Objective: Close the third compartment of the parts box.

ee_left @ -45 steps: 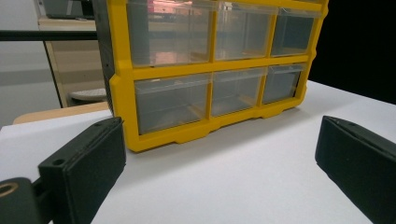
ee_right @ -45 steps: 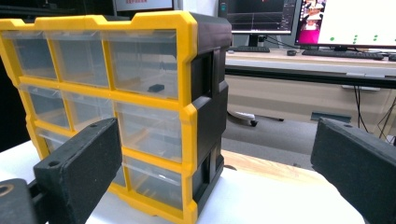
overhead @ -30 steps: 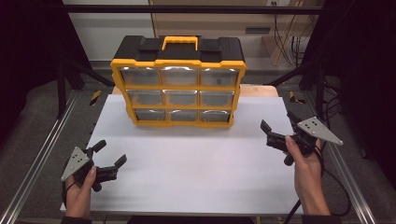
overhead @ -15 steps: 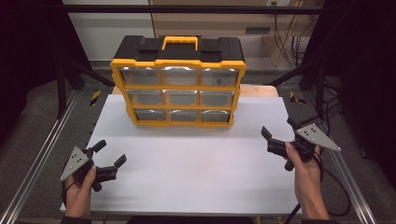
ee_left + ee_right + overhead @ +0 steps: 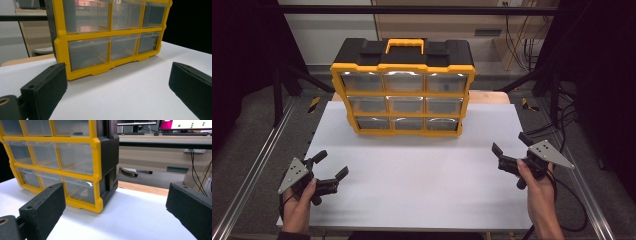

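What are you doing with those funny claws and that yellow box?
A person holds a claw-like gripper in each hand over a white table. The left gripper and the right gripper are both open and hold nothing. A yellow and black drawer box stands upright at the back of the table, its clear drawers shut. Neither gripper touches it.

Your right gripper has its jaws wide apart over the white worktop, facing the right corner of the yellow drawer organizer, near but not touching.
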`<state>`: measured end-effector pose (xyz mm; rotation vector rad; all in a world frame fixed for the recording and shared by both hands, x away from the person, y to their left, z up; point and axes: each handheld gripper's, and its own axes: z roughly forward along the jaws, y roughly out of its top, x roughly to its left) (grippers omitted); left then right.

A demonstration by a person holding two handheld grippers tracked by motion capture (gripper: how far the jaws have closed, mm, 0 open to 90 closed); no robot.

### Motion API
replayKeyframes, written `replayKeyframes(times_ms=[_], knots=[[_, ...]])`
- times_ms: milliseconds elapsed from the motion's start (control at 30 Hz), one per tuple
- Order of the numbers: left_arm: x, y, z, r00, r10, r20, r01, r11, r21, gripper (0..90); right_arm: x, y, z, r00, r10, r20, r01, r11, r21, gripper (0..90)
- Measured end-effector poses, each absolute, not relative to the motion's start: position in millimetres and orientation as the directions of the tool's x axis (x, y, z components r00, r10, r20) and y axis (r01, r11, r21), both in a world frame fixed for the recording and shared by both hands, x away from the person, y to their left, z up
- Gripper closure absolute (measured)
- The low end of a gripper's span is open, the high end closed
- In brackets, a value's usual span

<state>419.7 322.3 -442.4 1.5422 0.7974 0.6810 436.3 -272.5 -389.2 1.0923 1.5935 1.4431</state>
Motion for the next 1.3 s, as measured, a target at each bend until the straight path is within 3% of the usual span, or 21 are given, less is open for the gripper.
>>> replayKeyframes(times_ms=[1300], knots=[[421.9, 316.1, -446.2, 0.632, 0.774, -0.043, 0.130, -0.052, 0.990, 1.6, 436.1, -243.8, -430.6, -0.466, 0.883, 0.052, 0.171, 0.033, 0.985, 2.7]])
